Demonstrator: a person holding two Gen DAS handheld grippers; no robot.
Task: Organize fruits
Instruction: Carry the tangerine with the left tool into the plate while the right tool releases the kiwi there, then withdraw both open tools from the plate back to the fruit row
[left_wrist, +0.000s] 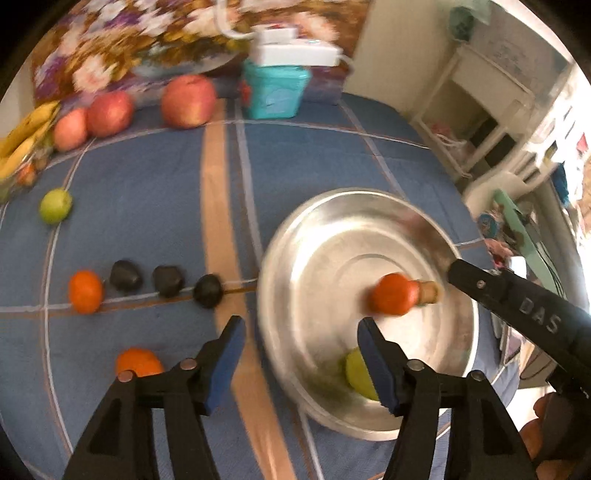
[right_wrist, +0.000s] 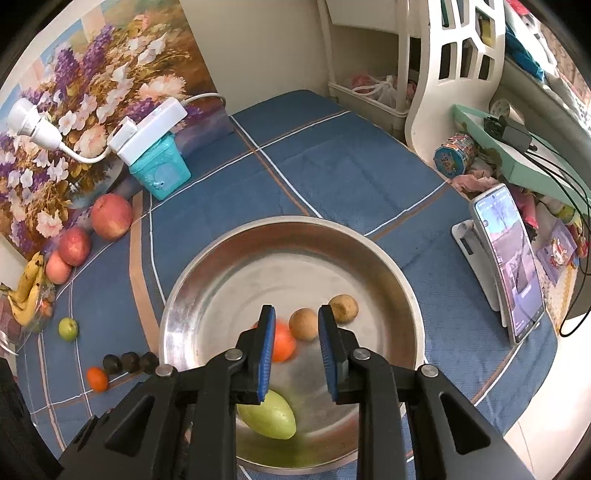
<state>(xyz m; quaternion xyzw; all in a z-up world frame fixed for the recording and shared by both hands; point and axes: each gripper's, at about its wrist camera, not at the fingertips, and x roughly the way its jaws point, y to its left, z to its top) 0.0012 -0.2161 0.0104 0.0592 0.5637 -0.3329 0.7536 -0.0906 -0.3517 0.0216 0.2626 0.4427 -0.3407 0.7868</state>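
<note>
Blue checked bed cover (right_wrist: 369, 173) carries everything. Big metal bowl (right_wrist: 229, 266) sits mid-cover; inside: green mango-like fruit (right_wrist: 271, 415) at near side, orange (right_wrist: 282, 341) mid-bowl (blurred), 2 brown round fruits (right_wrist: 303, 324) (right_wrist: 344, 308) just beside it, touching or nearly so, can't tell.

R gripper (right_wrist: 297, 354) over the bowl, fingers (right_wrist: 266, 354) apart w/ a moderate gap, nothing between them; orange shows past the left finger, contact unclear. In left wrist view its black arm reaches in from the right over the bowl rim (left_wrist: 277, 266).

L gripper (left_wrist: 301, 363) low over the cover at bowl's left edge, fingers (left_wrist: 229, 365) wide apart, empty; right finger overlaps the green fruit (left_wrist: 356, 371) in view.

Outside bowl, left side: 3 red apples (right_wrist: 111, 217) (right_wrist: 74, 245) (right_wrist: 57, 267) in a row by the flower painting (right_wrist: 92, 110), bananas (right_wrist: 27, 288) next to them, small green fruit (right_wrist: 68, 328) alone, 3 dark round fruits (right_wrist: 130, 362) in a line w/ an orange (right_wrist: 97, 378) at the end, another orange (left_wrist: 138, 362) near L gripper.

Teal box (right_wrist: 162, 173) w/ white power strip (right_wrist: 147, 129) on top at far side. Phone on stand (right_wrist: 511, 266) at right.
</note>
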